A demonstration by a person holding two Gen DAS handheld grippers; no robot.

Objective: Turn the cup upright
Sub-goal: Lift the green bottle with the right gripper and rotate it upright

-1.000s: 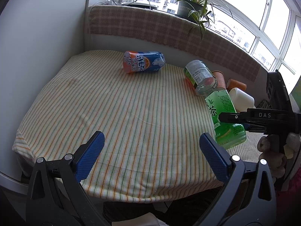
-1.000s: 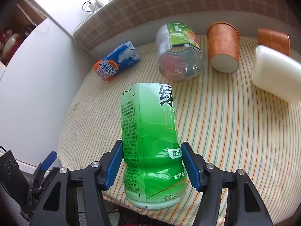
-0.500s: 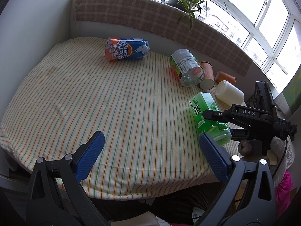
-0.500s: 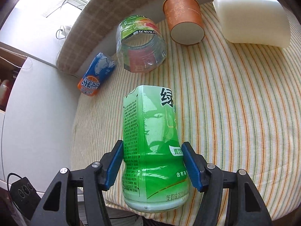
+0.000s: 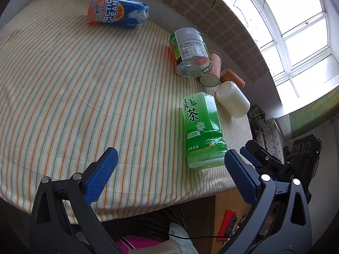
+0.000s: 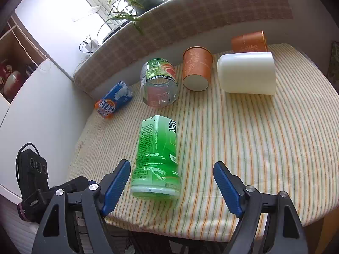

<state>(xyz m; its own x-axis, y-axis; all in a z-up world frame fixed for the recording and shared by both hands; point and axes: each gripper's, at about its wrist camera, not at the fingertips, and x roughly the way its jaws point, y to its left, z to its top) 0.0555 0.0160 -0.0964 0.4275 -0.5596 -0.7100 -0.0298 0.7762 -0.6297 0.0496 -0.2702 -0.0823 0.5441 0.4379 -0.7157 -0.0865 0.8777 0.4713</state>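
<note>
So, going left to right in the right wrist view: the orange-and-blue Arctic Ocean can (image 6: 114,105) is lying on its side way over by the wall, well apart from everything else. Next is the clear bottle-cup with the green label (image 6: 159,84), also on its side, open end facing the camera. In front of that, near the table edge, the green tea cup (image 6: 157,158) is lying flat on the striped tablecloth (image 6: 264,148), its wide end towards the grippers.

The right gripper (image 6: 172,187) sits just at that end with its jaws spread wide, not touching the cup; the left blue pad (image 6: 117,185) is just beside it, the right one clearly apart. Further right: an orange paper cup (image 6: 197,69) on its side, a white cup (image 6: 247,75) on its side, and a second orange cup (image 6: 249,42) behind it.

From the left wrist view, the left gripper (image 5: 169,175) is also wide open and holding nothing, hovering over the table's near edge, with the green tea cup (image 5: 201,131) just ahead of its right finger.
</note>
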